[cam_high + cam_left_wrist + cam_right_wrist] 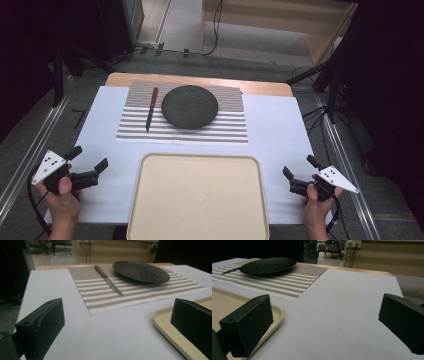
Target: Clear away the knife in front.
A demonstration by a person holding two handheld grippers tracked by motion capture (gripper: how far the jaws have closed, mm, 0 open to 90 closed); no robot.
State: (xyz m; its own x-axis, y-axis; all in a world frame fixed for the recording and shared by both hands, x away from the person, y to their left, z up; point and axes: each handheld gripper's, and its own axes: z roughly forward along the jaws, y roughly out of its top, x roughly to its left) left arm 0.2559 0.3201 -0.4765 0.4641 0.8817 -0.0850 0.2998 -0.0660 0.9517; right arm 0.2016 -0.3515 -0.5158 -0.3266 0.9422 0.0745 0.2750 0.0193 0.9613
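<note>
A dark round plate (190,106) (141,271) (268,265) rests on a striped placemat (183,131) (130,293) (277,283) at the far side of the table. A knife (151,108) (108,280) with a brown handle lies on the mat just left of the plate. An empty beige tray (197,197) (165,323) (227,305) sits at the near edge. My left gripper (89,158) (117,322) is open, low over the white cover left of the tray. My right gripper (299,168) (327,322) is open to the right of the tray. Nothing is between either pair of jaws.
A white sheet (280,135) covers the table, with a wooden edge (200,80) at the back. Metal rails (345,160) run along both sides. Cables and a wooden cabinet (280,25) lie on the floor beyond.
</note>
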